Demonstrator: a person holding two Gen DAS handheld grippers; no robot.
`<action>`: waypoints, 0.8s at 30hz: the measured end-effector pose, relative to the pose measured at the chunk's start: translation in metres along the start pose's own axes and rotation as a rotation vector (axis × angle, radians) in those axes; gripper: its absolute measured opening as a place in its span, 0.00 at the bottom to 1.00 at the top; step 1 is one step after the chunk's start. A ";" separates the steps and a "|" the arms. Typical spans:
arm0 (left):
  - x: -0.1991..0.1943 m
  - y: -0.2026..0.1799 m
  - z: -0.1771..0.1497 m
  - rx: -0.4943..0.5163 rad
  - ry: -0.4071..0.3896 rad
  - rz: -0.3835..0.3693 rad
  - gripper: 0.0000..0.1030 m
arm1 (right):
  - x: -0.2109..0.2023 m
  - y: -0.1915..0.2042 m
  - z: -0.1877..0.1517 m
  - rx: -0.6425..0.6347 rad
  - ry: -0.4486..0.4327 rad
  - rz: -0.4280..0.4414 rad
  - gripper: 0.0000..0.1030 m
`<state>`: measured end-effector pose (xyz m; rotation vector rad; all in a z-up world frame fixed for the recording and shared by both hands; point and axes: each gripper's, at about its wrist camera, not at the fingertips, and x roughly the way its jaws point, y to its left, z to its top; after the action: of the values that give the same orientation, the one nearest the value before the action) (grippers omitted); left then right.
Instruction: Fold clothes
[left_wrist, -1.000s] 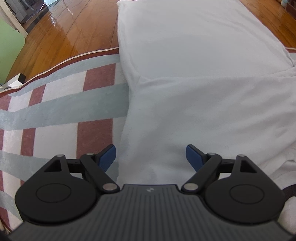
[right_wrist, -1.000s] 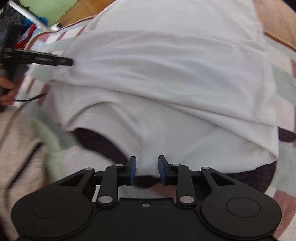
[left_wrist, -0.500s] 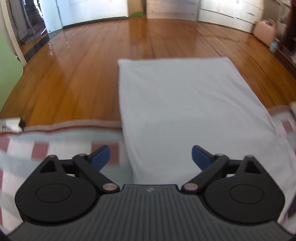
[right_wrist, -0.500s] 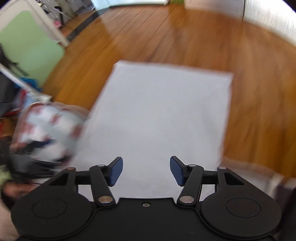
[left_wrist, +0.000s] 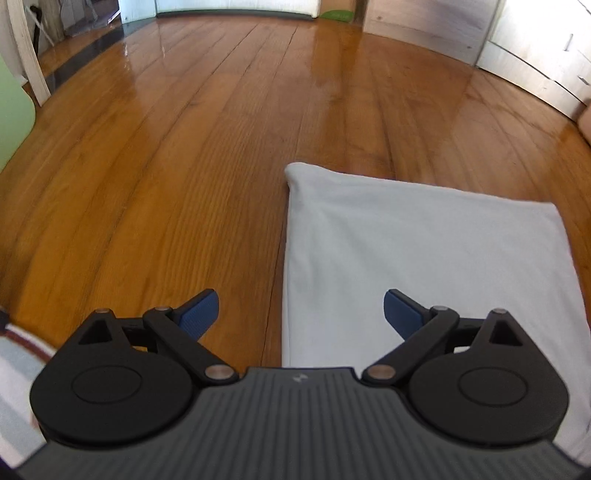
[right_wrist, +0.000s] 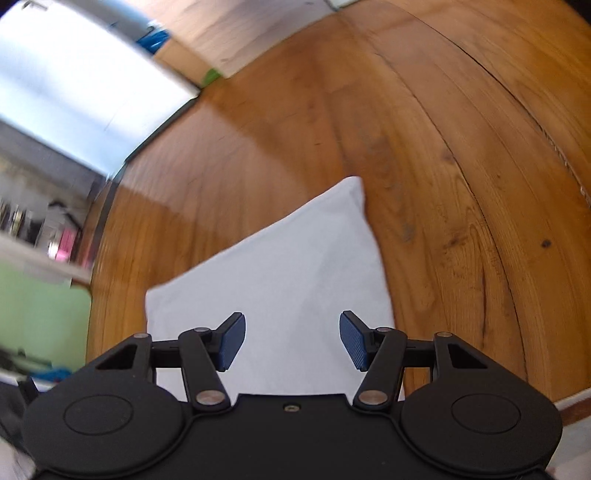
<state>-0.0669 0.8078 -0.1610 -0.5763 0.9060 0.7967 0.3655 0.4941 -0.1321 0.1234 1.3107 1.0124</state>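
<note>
A white garment (left_wrist: 424, 266) lies flat on the wooden floor, its far end squared off. My left gripper (left_wrist: 301, 314) is open above the garment's left edge, with one blue pad over bare floor and the other over the cloth. In the right wrist view the same white garment (right_wrist: 280, 273) runs away from me to a far corner. My right gripper (right_wrist: 291, 341) hangs open over the cloth, with nothing between its blue pads.
Glossy wooden floor (left_wrist: 184, 147) surrounds the garment. A striped rug (left_wrist: 18, 369) edge shows at the lower left. Pale cabinets (left_wrist: 517, 44) stand at the far right. A green panel (right_wrist: 40, 314) and a cluttered shelf (right_wrist: 44, 229) are on the left.
Both grippers have swept forward from the garment's rug end to its far end on the bare floor. The right gripper's jaws widened, and its view rolled. The left jaws opened a little more.
</note>
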 end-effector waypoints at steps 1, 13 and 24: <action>0.013 0.002 0.004 -0.014 0.023 -0.009 0.94 | 0.008 -0.002 0.006 0.000 0.002 -0.010 0.61; 0.073 -0.013 0.043 -0.011 -0.039 0.047 0.94 | 0.083 -0.017 0.036 0.082 -0.105 -0.238 0.62; 0.111 0.005 0.061 -0.040 -0.032 -0.012 0.92 | 0.139 -0.032 0.063 0.177 -0.102 -0.152 0.62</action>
<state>-0.0014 0.8942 -0.2258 -0.6019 0.8578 0.8127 0.4239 0.5969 -0.2340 0.2043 1.2948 0.7513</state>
